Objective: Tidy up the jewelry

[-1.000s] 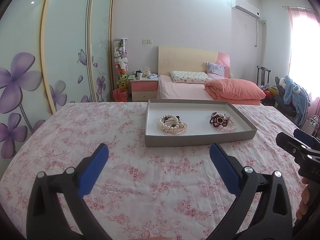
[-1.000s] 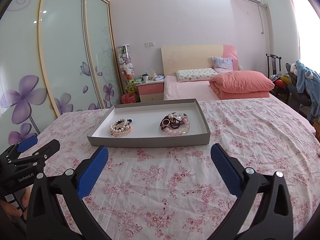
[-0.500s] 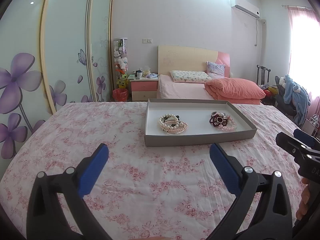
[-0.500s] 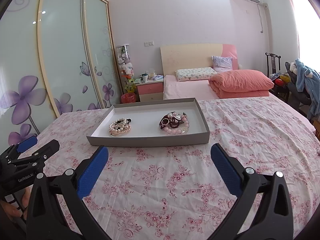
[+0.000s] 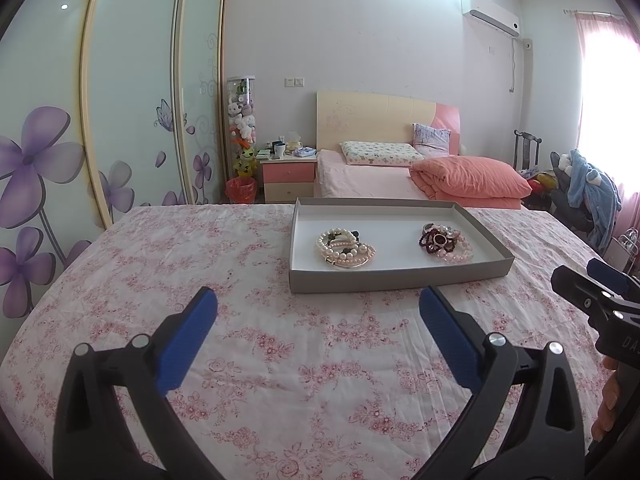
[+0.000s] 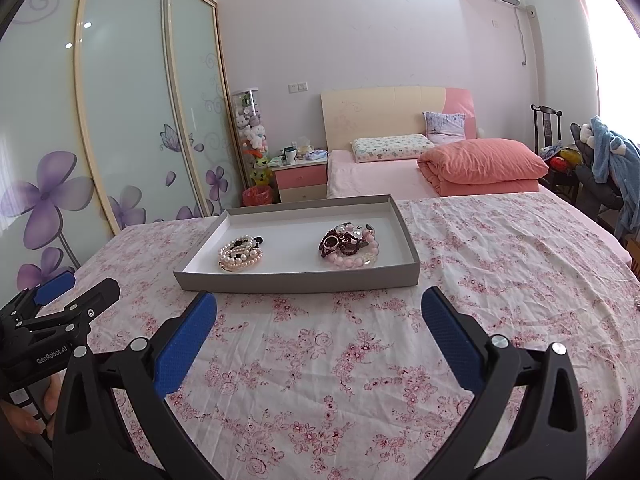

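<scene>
A shallow grey tray [image 5: 396, 280] [image 6: 296, 282] lies on the floral bedspread. It holds a pile of pearl bracelets [image 5: 346, 249] [image 6: 240, 258] on the left and a pile of dark red and pink bead bracelets [image 5: 444, 243] [image 6: 350, 246] on the right. My left gripper [image 5: 318, 332] is open and empty, just short of the tray's near wall. My right gripper [image 6: 320, 330] is open and empty, also in front of the tray. Each gripper shows at the edge of the other's view.
The floral bedspread [image 5: 280, 344] spreads all around the tray. Behind stand a pink bed with a folded quilt [image 5: 468, 180], a bedside cabinet [image 5: 288, 178], a flowered sliding wardrobe [image 5: 120, 120] on the left and a chair with clothes [image 5: 592, 192] on the right.
Both views have shifted very slightly; the tray sits a touch lower and nearer in the right wrist view. Both grippers stay open and empty.
</scene>
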